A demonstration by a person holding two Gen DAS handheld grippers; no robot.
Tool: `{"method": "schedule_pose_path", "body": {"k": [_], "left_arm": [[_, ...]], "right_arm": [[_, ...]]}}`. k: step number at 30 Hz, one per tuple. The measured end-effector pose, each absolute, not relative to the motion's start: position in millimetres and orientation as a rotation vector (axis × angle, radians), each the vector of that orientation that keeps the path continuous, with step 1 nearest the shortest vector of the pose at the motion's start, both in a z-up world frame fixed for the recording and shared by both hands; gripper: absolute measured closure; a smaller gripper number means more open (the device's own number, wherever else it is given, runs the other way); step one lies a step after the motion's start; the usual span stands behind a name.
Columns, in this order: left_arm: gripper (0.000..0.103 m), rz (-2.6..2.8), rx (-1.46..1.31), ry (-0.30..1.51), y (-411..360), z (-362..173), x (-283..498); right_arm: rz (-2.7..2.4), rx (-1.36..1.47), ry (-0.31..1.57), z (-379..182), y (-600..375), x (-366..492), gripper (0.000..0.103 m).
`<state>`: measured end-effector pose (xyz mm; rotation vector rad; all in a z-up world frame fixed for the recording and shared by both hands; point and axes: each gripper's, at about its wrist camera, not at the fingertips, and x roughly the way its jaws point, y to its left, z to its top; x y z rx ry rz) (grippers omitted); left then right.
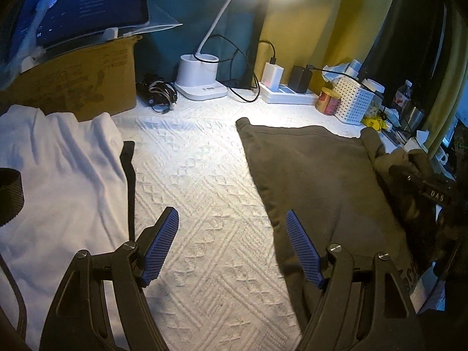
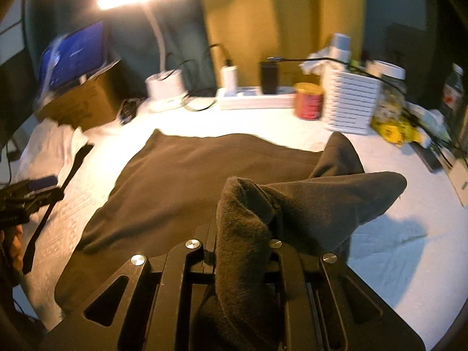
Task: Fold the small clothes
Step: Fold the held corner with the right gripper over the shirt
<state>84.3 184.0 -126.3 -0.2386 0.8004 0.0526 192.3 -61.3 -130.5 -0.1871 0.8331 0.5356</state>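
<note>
The right gripper (image 2: 242, 251) is pinched tight on a bunched corner of the dark brown cloth (image 2: 187, 175), which hides its fingertips. The left gripper (image 1: 232, 245) gapes wide, holding nothing (cloth just right of its fingers). Box writing is too blurry.

Left tool (image 1: 232, 247) open above white bedspread (image 1: 204, 175), dark garment (image 1: 316, 169) right, white garment (image 1: 58, 161) left
</note>
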Motion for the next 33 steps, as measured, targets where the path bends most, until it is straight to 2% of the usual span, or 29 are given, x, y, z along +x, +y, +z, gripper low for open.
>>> {"method": "schedule_pose_path", "body": {"k": [22,24,25,28,30,33], "left_arm": [[0.027,0.071,-0.248,0.794,188,-127,63],[0.027,0.073,-0.245,0.791,187,-125,61],[0.027,0.074,-0.243,0.79,187,-125,60],[0.027,0.083,-0.238,0.795,185,-125,58],[0.027,0.087,-0.236,0.806,184,-126,56],[0.027,0.099,-0.221,0.816,181,-127,52]], "right_arm": [[0.659,-0.383,0.922,-159,27,149,0.085],[0.678,-0.367,0.946,-162,31,144,0.078],[0.704,-0.353,0.968,-163,33,140,0.068],[0.751,-0.366,0.958,-163,41,123,0.063],[0.787,-0.363,0.978,-164,42,114,0.051],[0.851,-0.382,0.995,-165,45,99,0.043]]}}
